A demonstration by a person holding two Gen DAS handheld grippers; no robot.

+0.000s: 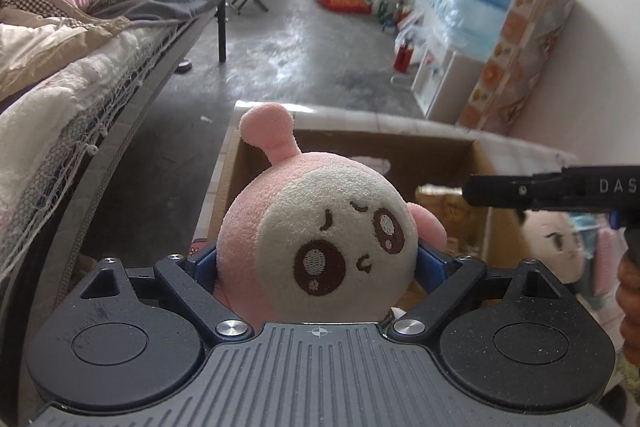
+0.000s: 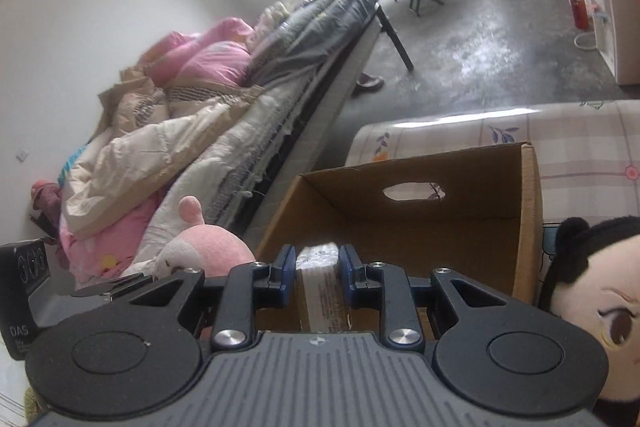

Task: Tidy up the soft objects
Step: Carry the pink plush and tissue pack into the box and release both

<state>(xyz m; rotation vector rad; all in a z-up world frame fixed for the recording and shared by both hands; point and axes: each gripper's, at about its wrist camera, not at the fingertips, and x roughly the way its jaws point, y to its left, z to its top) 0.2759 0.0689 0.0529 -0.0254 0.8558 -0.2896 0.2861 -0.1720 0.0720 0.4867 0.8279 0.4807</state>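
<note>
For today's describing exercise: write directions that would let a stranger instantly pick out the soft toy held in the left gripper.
Find the open cardboard box on the floor beside the bed. Just in front of it, the left gripper clasps a round plush toy. Unlike the black-haired doll to its right, it is pink with a cream face, big brown eyes and a knobbed stalk on top.

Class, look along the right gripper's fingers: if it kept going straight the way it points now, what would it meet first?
Most likely the cardboard box: the right gripper, its jaws nearly closed and holding nothing, aims into the box's open inside, probably reaching the taped floor first. Depth is uncertain.
</note>
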